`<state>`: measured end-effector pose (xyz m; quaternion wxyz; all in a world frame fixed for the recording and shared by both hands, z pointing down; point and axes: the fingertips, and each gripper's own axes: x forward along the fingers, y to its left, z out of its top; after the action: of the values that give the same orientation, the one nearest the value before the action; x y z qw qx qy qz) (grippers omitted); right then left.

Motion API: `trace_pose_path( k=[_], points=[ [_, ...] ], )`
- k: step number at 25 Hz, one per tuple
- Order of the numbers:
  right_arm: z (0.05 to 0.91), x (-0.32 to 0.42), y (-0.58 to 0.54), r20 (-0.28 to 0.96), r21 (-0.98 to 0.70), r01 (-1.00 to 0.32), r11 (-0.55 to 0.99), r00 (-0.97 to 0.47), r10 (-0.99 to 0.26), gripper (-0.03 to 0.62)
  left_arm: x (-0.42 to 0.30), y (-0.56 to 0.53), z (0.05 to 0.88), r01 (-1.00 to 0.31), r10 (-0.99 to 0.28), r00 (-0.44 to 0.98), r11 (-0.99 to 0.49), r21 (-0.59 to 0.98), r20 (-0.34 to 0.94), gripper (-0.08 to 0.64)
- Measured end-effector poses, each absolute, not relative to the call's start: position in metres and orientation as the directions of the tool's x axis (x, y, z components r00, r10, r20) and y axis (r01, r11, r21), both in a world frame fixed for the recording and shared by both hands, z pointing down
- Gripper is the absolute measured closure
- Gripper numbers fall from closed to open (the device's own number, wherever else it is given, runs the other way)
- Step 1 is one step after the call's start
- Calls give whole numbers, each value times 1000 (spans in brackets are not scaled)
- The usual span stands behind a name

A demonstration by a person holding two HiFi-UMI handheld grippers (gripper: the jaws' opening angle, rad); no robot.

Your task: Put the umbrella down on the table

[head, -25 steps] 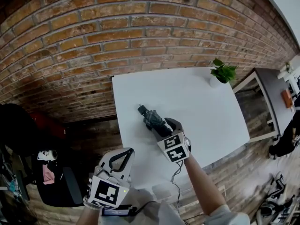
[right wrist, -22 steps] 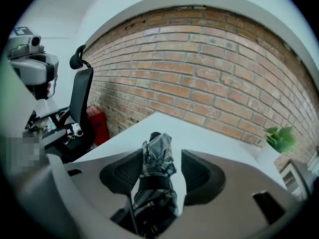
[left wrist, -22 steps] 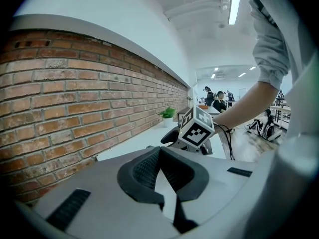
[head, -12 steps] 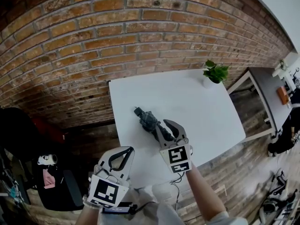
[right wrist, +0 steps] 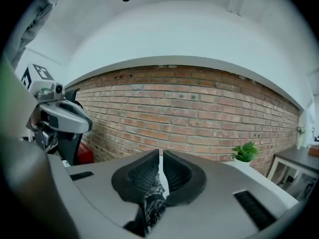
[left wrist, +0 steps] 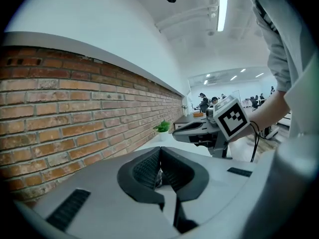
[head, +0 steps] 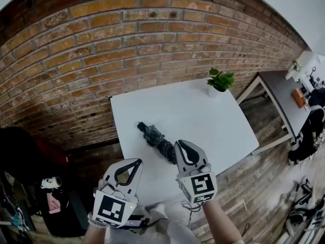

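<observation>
We saw the folded umbrella (head: 156, 140) lying on the white table (head: 213, 121), in its left half, free of both grippers. Our right gripper (head: 182, 145) hung over the table's near edge, its jaws just closed together on nothing. Our left gripper (head: 136, 163), jaws also together and empty, stood off the table's near-left corner.

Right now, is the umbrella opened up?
No, the umbrella is folded into a dark bundle, lying on the white table.
</observation>
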<state>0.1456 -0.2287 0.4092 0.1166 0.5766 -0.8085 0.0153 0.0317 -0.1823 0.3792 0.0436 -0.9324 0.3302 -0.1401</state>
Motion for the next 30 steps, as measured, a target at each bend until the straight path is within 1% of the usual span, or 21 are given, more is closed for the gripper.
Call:
trace_pose_path(
  k=[5, 8, 14, 25, 30],
  points=[
    [385, 164, -202, 150, 78, -955, 287, -274, -950, 538, 39, -173, 370, -592, -616, 756, -788, -170, 221, 541],
    [377, 177, -183, 146, 67, -965, 254, -242, -959, 538, 43, -166, 367, -580, -605, 766, -796, -174, 216, 541],
    [359, 191, -156, 92, 43, -980, 196, -192, -977, 538, 55, -156, 354, -558, -586, 789, -810, -184, 185, 541],
    [355, 203, -122, 97, 12, -986, 167, -165, -981, 538, 64, -143, 343, -550, -575, 800, -817, -174, 172, 541],
    [363, 197, -120, 100, 18, -983, 183, -180, -979, 538, 65, -143, 347, -544, -572, 801, -818, -186, 174, 541]
  ],
)
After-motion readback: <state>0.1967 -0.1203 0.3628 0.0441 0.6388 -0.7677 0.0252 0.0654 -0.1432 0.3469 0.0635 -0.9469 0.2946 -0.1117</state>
